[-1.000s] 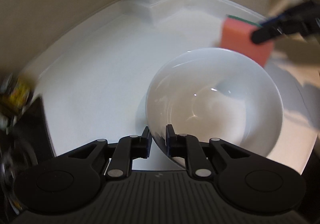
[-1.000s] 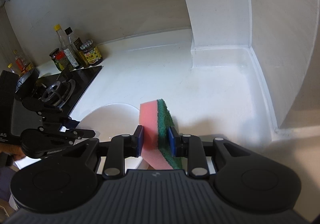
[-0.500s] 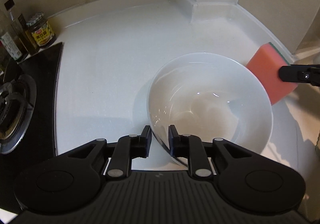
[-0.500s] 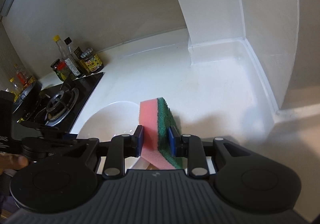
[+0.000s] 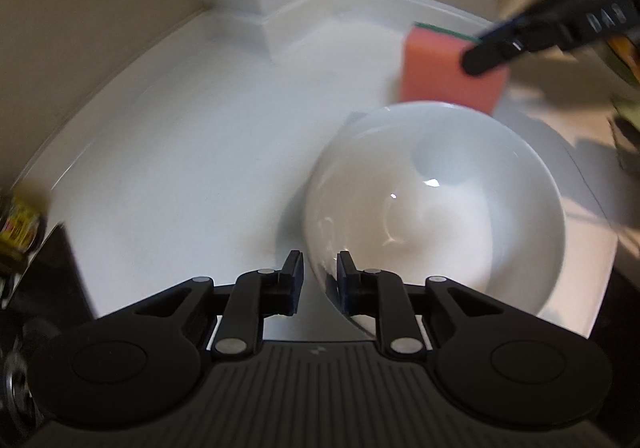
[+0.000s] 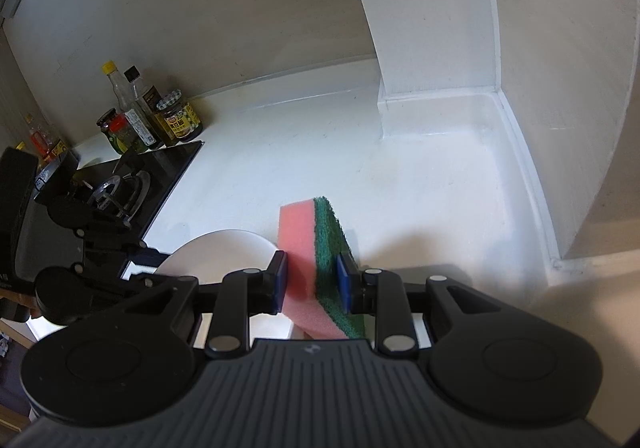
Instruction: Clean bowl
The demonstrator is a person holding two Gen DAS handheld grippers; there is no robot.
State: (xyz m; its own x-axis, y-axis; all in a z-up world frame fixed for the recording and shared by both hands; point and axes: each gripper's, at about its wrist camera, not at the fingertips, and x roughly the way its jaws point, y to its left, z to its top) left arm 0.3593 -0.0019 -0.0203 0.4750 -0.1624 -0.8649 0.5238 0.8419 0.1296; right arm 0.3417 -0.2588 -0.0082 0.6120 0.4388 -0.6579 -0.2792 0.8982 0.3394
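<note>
A white bowl (image 5: 436, 215) stands on the white counter (image 5: 180, 167). My left gripper (image 5: 319, 276) straddles its near rim, one finger outside the wall and one inside. Its jaws are opening, and a thin gap shows beside the rim. A pink sponge with a green scouring face (image 6: 308, 260) is clamped upright in my right gripper (image 6: 312, 284), which is shut on it. In the left wrist view the sponge (image 5: 436, 67) hangs just beyond the bowl's far rim. From the right wrist view the bowl (image 6: 224, 256) lies low left of the sponge, half hidden by the gripper.
A black gas hob (image 6: 120, 183) lies left of the bowl. Several sauce bottles and jars (image 6: 152, 119) stand behind the hob by the wall. A white boxed column (image 6: 420, 27) with a vent fills the back corner. A raised lip edges the counter on the right.
The left jaws stand slightly wider around the bowl's rim than a second ago. The right gripper still clamps the sponge, which stays near the bowl's far rim.
</note>
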